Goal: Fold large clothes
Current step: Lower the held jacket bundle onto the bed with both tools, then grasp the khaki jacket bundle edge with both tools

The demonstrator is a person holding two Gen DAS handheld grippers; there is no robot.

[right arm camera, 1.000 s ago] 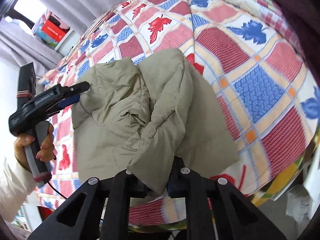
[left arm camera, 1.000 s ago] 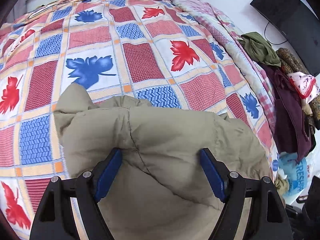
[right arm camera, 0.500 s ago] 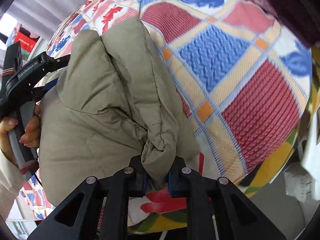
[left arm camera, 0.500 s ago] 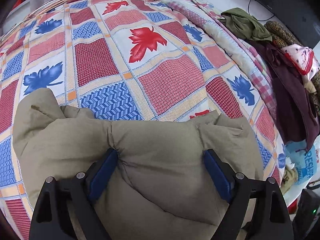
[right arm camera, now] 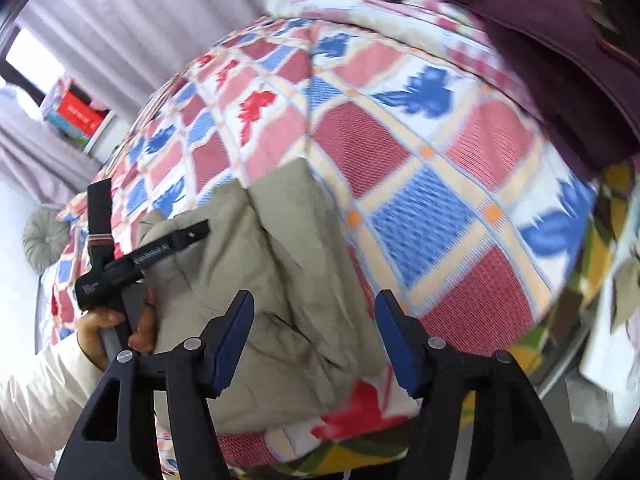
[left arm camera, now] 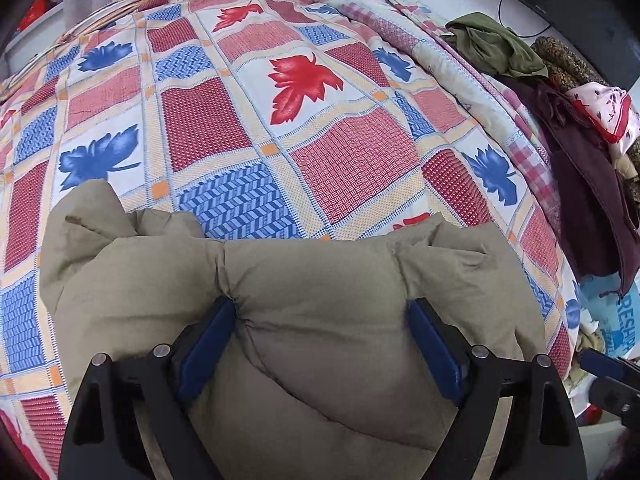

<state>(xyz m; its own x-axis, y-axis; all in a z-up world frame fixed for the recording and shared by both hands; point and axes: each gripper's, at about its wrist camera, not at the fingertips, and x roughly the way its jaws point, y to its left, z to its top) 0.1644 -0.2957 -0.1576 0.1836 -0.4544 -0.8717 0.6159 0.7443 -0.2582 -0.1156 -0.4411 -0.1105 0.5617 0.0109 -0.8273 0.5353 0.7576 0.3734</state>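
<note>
A khaki padded jacket lies folded on the patchwork bedspread, near the bed's front edge. My left gripper is open, its blue pads wide apart and pressed down on the jacket's bulk. In the right wrist view the jacket lies folded on the bed. My right gripper is open and empty just above its right edge. The left gripper also shows there, resting on the jacket's left side in a hand.
A pile of other clothes, olive, maroon and patterned, lies along the bed's right side. A rolled quilt runs beside it. Curtains and a shelf with boxes stand beyond the bed. The bed's front edge is close.
My right gripper has opened and let go of the jacket fold, which now lies flat. The left gripper stays open on the jacket and has barely shifted.
</note>
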